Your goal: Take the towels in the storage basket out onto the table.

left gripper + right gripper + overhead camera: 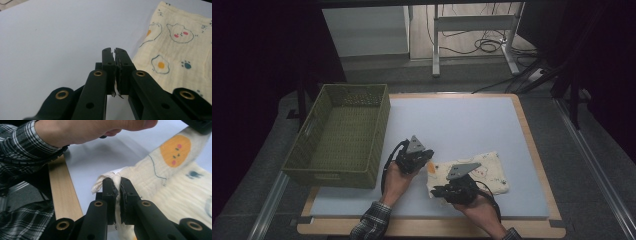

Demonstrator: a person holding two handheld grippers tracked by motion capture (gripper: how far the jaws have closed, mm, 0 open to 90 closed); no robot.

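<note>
the cream cloth (479,171) printed with little animals and fried eggs lies on the pale blue mat (452,125), toward its near right part, with its left end lifted and drawn toward the grippers. the right gripper (437,191) sits at the cloth's near left corner, and in the right gripper view its black jaws are pressed together on a bunched fold of that corner, the fabric (110,178) puffing out above the fingertips. the left gripper (428,159) is just left of the cloth's far left corner, where an orange patch shows beside its tip in the high view. in the left gripper view its jaws are closed against each other; only a ragged sliver shows in the seam between them, and i cannot tell whether that is cloth, while the printed cloth (175,45) lies just to the right of them on the mat. a plaid sleeve (22,142) and the person's left hand (82,130) cross the top of the right gripper view. a green woven basket (314,172) stands at the left edge of the mat, well apart from the cloth. the mat rests on a wooden board (537,145).
</note>
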